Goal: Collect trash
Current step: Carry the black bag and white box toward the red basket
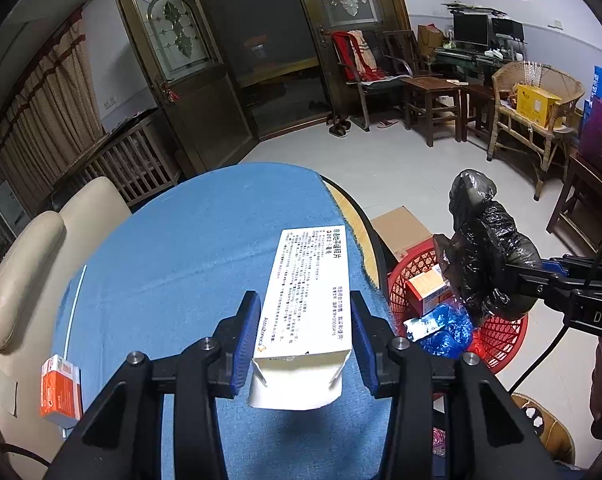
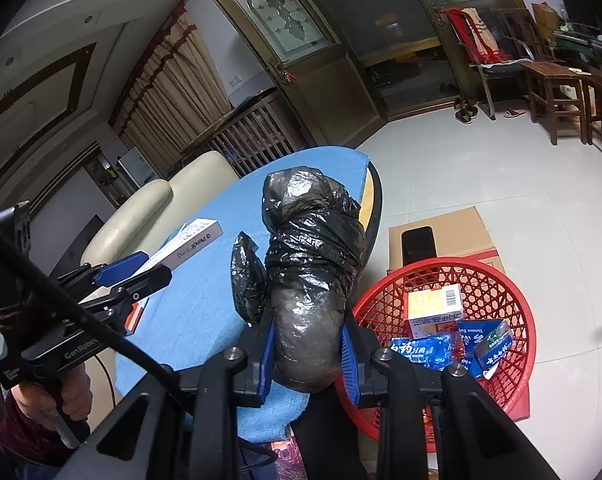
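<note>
A long white medicine box (image 1: pixel 307 292) lies between the blue pads of my left gripper (image 1: pixel 305 338), above the blue tablecloth (image 1: pixel 181 264). There is a gap on each side of the box, so the jaws stand open around it. The box also shows in the right wrist view (image 2: pixel 189 246). My right gripper (image 2: pixel 307 354) is shut on a wrapped black plastic bag bundle (image 2: pixel 313 280), also seen in the left wrist view (image 1: pixel 485 256), and holds it over the table edge beside the red basket (image 2: pixel 517 296). The basket holds an orange-white box (image 2: pixel 435 310) and blue wrappers (image 2: pixel 453 346).
An orange box (image 1: pixel 61 392) lies at the table's left edge next to a cream chair (image 1: pixel 29 264). A cardboard box (image 2: pixel 457 232) with a dark phone-like thing on it stands behind the basket. Wooden chairs, stools and a wicker chair stand across the tiled floor.
</note>
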A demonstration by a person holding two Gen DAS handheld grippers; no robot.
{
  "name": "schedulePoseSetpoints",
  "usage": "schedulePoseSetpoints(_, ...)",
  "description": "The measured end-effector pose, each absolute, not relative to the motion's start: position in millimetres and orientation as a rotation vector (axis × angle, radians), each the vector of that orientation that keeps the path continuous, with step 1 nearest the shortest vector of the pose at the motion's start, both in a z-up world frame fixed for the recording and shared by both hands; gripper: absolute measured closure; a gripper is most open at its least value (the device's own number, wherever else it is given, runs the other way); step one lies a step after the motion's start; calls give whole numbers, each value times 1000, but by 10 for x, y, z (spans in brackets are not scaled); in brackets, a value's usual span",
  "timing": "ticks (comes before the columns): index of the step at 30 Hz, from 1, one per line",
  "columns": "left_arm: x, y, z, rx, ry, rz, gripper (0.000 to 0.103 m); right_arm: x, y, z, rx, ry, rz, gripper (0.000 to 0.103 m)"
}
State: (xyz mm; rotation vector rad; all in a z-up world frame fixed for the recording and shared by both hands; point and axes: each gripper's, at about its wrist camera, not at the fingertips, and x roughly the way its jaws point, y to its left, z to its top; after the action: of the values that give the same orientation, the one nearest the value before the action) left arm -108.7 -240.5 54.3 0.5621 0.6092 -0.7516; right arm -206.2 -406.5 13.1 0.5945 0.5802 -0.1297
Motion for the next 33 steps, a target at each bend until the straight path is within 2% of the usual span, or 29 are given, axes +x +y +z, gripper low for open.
schedulePoseSetpoints(33, -1190, -2629, 414, 607, 647, -849, 58, -2252, -4232, 115, 663, 573, -177, 73)
